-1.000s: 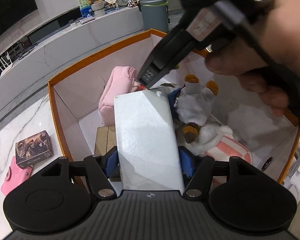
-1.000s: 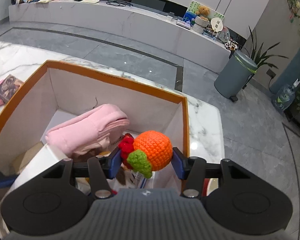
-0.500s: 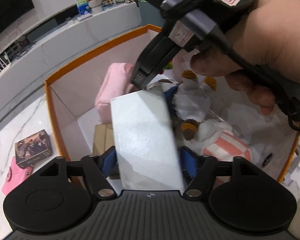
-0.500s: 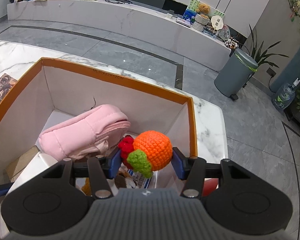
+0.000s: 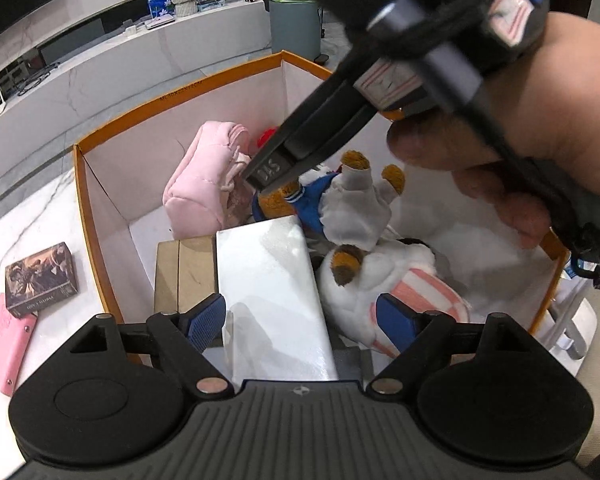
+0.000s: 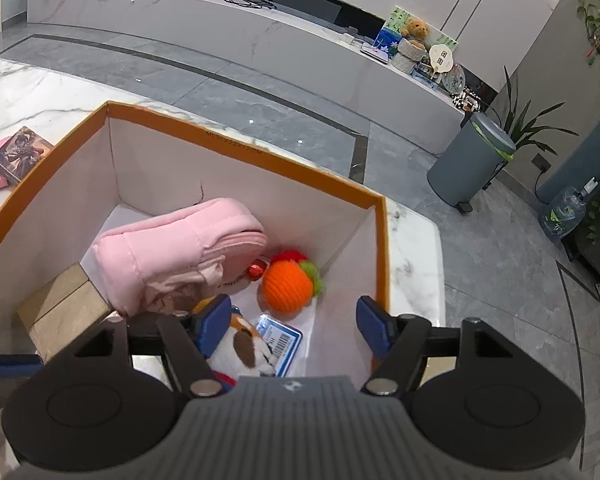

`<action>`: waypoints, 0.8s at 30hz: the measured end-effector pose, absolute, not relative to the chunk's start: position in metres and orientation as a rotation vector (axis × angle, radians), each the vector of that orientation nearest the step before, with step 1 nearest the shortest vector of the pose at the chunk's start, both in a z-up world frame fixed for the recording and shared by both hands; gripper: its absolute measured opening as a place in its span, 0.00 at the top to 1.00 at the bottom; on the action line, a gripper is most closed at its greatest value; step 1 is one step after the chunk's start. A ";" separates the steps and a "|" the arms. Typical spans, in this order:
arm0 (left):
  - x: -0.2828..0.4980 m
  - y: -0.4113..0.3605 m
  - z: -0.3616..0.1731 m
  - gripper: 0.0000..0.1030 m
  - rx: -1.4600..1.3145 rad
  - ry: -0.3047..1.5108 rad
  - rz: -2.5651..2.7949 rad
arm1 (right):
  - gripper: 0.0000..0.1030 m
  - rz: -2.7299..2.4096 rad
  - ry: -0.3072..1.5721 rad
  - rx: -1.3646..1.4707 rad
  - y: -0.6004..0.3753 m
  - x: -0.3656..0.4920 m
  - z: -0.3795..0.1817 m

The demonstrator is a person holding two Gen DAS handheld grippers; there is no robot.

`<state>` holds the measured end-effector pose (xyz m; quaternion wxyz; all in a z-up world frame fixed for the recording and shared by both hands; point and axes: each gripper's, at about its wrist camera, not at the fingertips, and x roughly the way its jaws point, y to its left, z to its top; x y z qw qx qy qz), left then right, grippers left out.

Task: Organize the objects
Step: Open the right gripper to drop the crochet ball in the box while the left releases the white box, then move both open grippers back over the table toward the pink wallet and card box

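**Both grippers spread wide over the orange-rimmed box**

The landmark is the orange-rimmed cardboard box with white inner walls [image 5: 100, 208], which stands on a white marble tabletop [image 6: 28, 96].

The left gripper [image 5: 300, 320] hangs over the box's near edge with its blue-padded fingers [image 5: 204, 320] spread wide and gripping nothing. Between them, inside the box, lies a flat white rectangular box [image 5: 268, 292], touching neither pad as far as can be told. Just left of it in the box sits a tan cardboard block [image 5: 184, 272].

The right gripper [image 6: 296, 320] is also opened wide and empty, reaching into the far part of the box. The orange crocheted ball with green leaves [image 6: 287, 286] rests on the box floor near the far right corner, ahead of the fingertips and apart from them. A small red knitted piece [image 6: 288, 257] lies just behind it, and a pink padded fabric pouch [image 6: 172, 248] leans beside it toward the box's far left side.

Toward the box's right side lie a brown teddy bear in white and blue clothes [image 5: 352, 208] and a white plush with pink stripes [image 5: 396, 280] (the two overlap, so their edges are hard to separate). A blue-bordered barcode tag [image 6: 282, 338] lies on the box floor.

Outside the box, to its left on the marble, sit an illustrated dark card box [image 5: 40, 280] and a pink snap wallet [image 5: 4, 348], touching each other.
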<state>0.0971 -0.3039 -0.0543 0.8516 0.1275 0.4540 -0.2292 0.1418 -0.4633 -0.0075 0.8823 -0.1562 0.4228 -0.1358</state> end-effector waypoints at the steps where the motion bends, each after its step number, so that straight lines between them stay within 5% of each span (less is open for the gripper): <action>1: 0.096 -0.303 -0.053 0.04 0.265 0.956 -0.486 | 0.31 -0.281 0.879 -0.324 -0.463 0.140 -0.005; 24: 0.061 -0.273 0.028 0.04 0.287 0.797 -0.441 | 0.30 -0.318 0.768 -0.442 -0.415 0.086 0.098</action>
